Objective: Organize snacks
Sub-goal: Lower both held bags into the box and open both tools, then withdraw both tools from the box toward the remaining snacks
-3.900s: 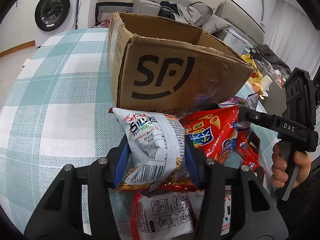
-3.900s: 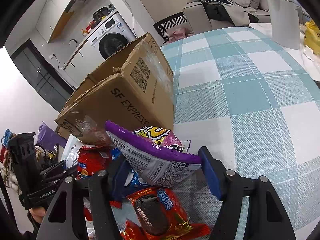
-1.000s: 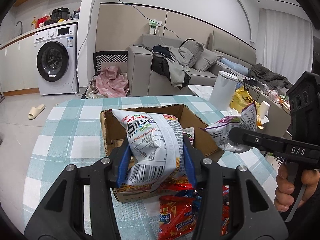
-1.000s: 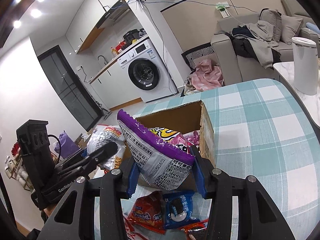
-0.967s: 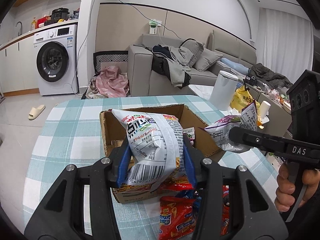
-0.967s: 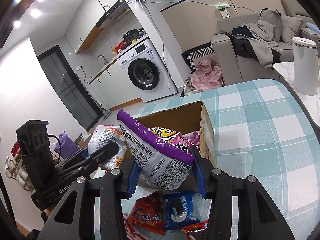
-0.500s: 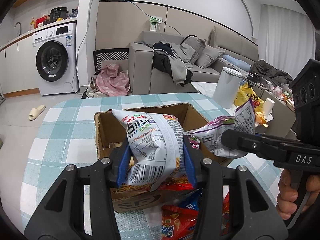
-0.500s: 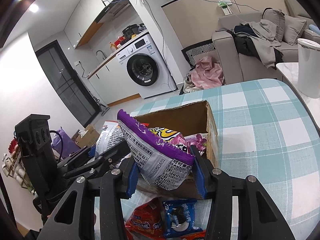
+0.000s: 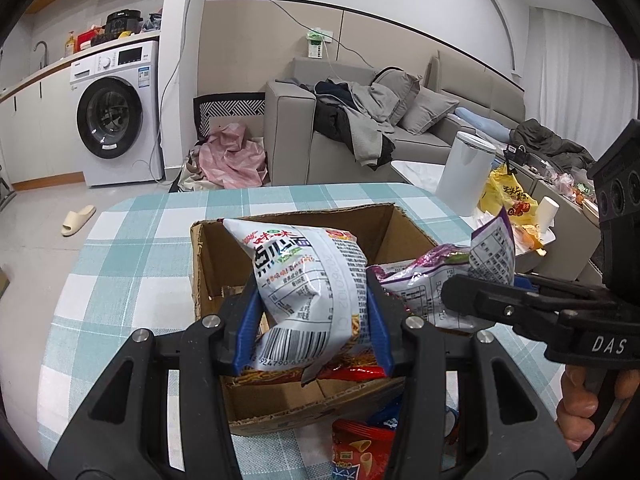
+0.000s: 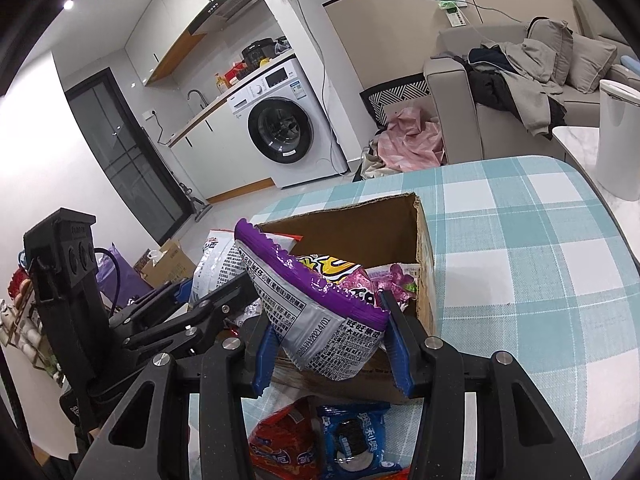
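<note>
Snacks are over the cardboard box (image 9: 288, 396) now, up from the table: left gripper (image 9: 312, 316) pinching the white bag (image 9: 308, 280), right gripper (image 10: 326, 340) clamping the purple bag (image 10: 320, 316) beside it. Release looks imminent; red packets (image 10: 280, 452) wait near.

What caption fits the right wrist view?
Right gripper holding a purple snack bag over the open cardboard box.
</note>
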